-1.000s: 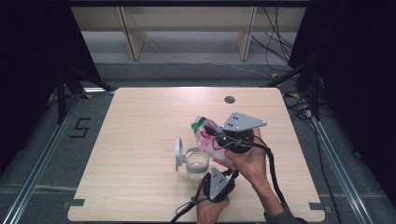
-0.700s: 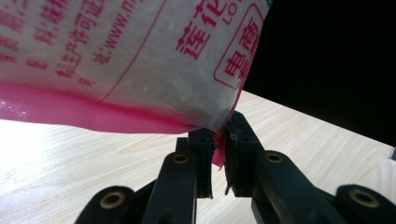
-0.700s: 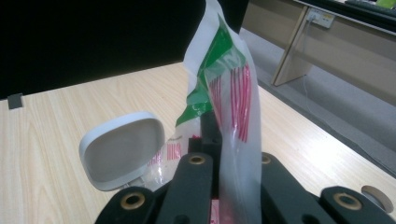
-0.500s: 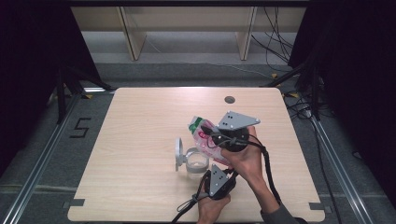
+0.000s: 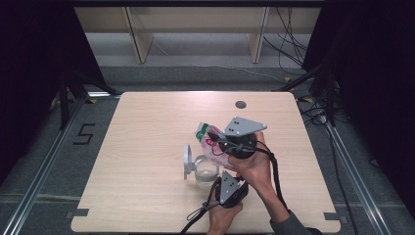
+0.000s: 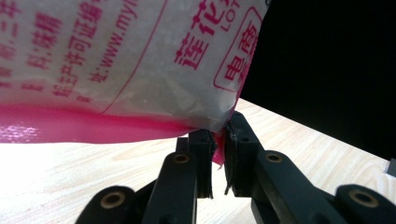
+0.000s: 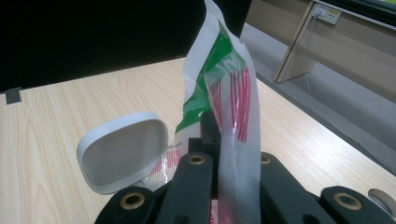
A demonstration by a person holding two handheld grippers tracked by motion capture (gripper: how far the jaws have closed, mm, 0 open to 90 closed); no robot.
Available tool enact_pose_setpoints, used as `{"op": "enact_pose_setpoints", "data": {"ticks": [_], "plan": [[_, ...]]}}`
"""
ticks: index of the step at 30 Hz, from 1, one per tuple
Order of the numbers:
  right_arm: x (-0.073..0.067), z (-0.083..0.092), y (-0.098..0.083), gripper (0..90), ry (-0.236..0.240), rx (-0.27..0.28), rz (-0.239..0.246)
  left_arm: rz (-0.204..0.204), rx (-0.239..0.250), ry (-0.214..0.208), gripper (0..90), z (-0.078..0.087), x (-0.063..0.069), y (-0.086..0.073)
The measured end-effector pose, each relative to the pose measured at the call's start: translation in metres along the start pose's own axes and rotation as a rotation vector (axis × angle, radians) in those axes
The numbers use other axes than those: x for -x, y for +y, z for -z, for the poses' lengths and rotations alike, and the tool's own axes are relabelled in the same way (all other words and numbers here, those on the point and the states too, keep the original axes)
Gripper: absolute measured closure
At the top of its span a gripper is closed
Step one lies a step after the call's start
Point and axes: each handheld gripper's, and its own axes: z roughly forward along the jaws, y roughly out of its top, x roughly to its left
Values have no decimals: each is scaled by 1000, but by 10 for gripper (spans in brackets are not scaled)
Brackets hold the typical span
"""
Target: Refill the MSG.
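Surface (image 5: 147,147) of pale wood carries a clear container (image 5: 205,169) with its white lid (image 5: 187,159) flipped up, near centre. Above it hangs a printed plastic bag (image 5: 209,139), white with pink and green. Right tongs (image 5: 221,143) clamp its top; left tongs (image 6: 218,144) pinch a bottom corner. Pulling apart could tear the thin film or spill the contents beside the container.

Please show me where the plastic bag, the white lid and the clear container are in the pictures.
plastic bag (image 7: 233,93): right gripper view, on the striped upper part of the bag.
white lid (image 7: 123,156): right gripper view, on its hollow inner face.
clear container (image 5: 205,170): high view, on its rim beside the lid.
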Motion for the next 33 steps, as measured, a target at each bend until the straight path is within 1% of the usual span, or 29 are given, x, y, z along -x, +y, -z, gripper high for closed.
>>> {"op": "enact_pose_setpoints", "data": {"ticks": [3,4,5,7,10,11,16,17,18,20,21,22,23,29,31,32,33], "plan": [[0,0,0,900,25,-18,-22,1,-1,0,818,0,0,0],[0,-1,0,900,19,-14,-25,1,-1,1,818,-1,0,0],[1,-1,0,900,11,-9,-10,1,-2,0,818,-1,0,0],[0,-2,0,900,-1,-5,-13,8,1,-3,818,-2,0,1],[1,-2,0,900,2,-8,-10,7,-2,-6,818,-3,0,0],[1,-2,0,900,9,-19,-12,11,-1,-6,818,-3,0,0],[0,-4,0,900,4,-15,-6,15,-2,-6,818,-3,0,0],[0,-4,0,900,9,-20,-4,14,-2,-7,818,-3,0,0],[0,-4,0,900,8,-16,-4,14,0,-6,818,-3,0,0],[0,-3,0,900,17,-29,-12,22,4,-8,818,-3,0,0],[0,-3,0,900,12,-26,2,21,-2,-11,818,-3,0,0],[-1,-4,0,900,7,-25,-5,23,0,-12,819,-4,0,0],[-1,-4,0,900,6,-27,4,29,5,-12,818,-4,1,0],[-3,-7,1,900,13,-31,20,27,5,-13,819,-4,1,1],[-4,-8,1,900,14,-35,21,32,6,-16,819,-4,1,1],[-4,-8,1,900,24,-45,23,32,6,-16,819,-4,1,1],[-4,-8,1,900,24,-46,24,34,7,-18,819,-4,1,1]]}}
